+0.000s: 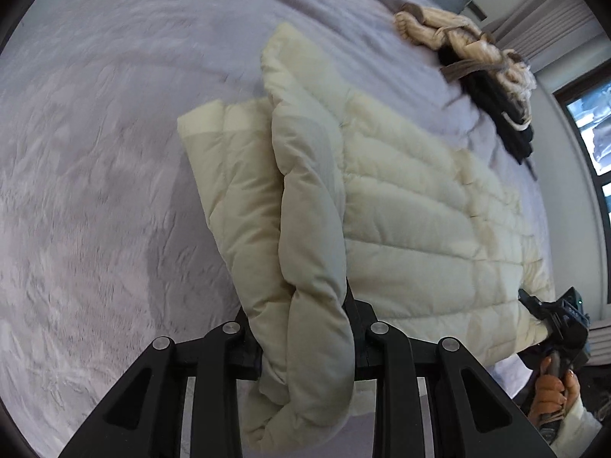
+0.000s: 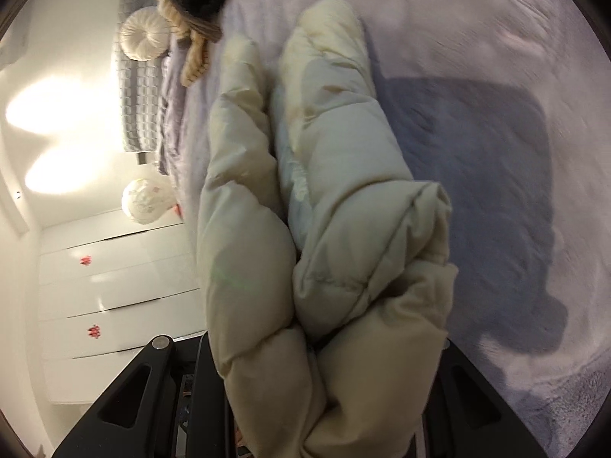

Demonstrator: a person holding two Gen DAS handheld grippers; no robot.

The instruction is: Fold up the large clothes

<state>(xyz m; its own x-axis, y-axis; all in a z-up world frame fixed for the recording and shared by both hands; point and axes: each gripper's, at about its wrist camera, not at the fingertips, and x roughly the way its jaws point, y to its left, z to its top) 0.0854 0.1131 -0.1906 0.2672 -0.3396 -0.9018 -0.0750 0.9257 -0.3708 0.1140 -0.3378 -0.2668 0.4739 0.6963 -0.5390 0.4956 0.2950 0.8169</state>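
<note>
I see the cream puffer jacket (image 1: 401, 206) held up over the lilac bed (image 1: 95, 171), partly doubled on itself; a sleeve (image 1: 305, 229) drapes down its front. My left gripper (image 1: 305, 336) is clamped on a thick fold of it, the fingertips buried in fabric; my right gripper (image 1: 534, 311) pinches the far corner in the left view, though in its own camera the padding (image 2: 343, 267) swallows the fingers, so the tips are hidden. Beyond, blurred, a pile of clothes (image 1: 466, 49) lies near the bed's edge; a round cushion (image 2: 144, 36) sits by the headboard; white drawers (image 2: 114, 297) at the side.
</note>
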